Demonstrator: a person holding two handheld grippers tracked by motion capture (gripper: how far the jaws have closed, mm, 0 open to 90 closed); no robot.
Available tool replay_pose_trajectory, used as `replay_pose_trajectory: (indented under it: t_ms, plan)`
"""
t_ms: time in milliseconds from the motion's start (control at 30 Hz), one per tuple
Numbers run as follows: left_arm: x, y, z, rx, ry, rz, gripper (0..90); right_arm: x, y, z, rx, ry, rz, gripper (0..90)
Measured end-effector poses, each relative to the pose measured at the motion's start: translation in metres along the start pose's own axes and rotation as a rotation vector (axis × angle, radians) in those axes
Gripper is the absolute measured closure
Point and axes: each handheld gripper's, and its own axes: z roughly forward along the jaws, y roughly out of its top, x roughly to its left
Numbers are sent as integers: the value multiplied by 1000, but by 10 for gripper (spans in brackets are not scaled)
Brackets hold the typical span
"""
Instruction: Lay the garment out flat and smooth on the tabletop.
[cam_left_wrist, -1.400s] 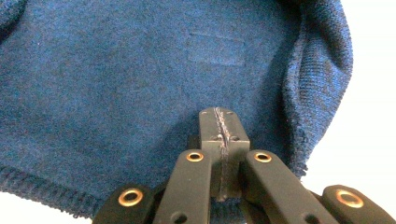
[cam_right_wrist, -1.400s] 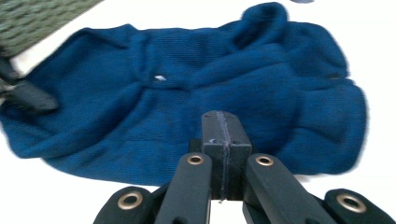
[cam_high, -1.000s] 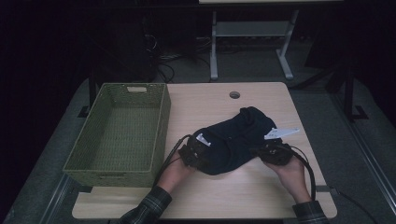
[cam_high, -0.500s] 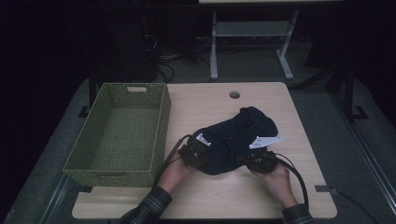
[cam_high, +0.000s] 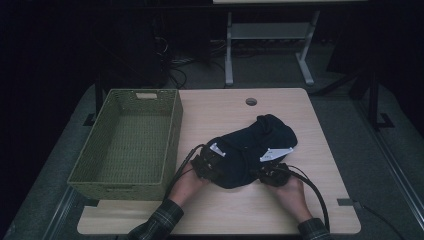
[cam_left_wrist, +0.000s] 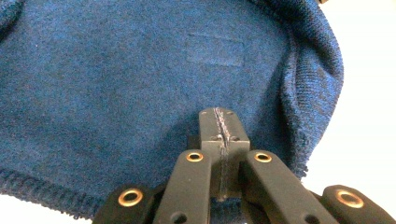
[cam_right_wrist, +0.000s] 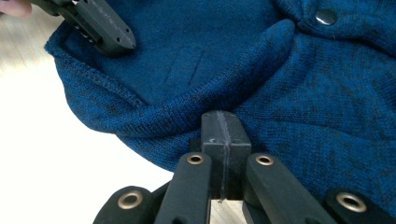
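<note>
Blue knitted wool makes up the sweater (cam_high: 252, 152), which lies bunched in a soft heap in the middle of the table (cam_high: 220, 110), just right of the green woven basket (cam_high: 125, 137). The basket has nothing in it, so it looks like the sweater is being folded to go in there, and that part is not done yet. The left gripper (cam_left_wrist: 219, 133) rests at the left edge of the heap with its jaws pressed together; I can't tell if any wool is pinched between them. The right gripper (cam_right_wrist: 223, 135) has its jaws together too, right against a rolled fold of the knit, and nothing shows between them. A silver snap (cam_right_wrist: 326, 17) sits on the cloth further up. Compared with a second ago, the right hand has come in from the right side and down to the near edge of the heap, while the left hand stays where it was.
</note>
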Motion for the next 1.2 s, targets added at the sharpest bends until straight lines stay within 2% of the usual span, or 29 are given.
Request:
replay_pose_trajectory:
  t_ms: [33,67,233,333,467,667,767,833,967,1200]
  plan:
    - [0,1,0,-6,-7,-17,893,0,0,0,4,1,0,900]
    - [1,1,0,-3,-9,-17,888,0,0,0,2,0,2,900]
    - [0,11,-5,-18,16,6,885,1,0,-3,24,-4,-18,900]
    - [1,21,-9,-40,26,11,885,2,-4,-5,14,-3,-20,900]
    - [7,40,-10,-76,46,12,891,2,-8,-10,22,0,-30,900]
    - [24,75,-5,-85,99,53,898,1,-9,-12,31,7,-21,900]
    - [32,91,2,-86,120,49,898,1,-9,-12,32,9,-21,900]
    - [37,99,7,-88,117,40,898,1,-9,-12,31,8,-28,900]
    - [45,110,22,-35,133,54,898,1,-9,-12,27,10,-28,900]
    - [57,108,41,11,147,43,900,0,-9,-12,30,16,-29,900]
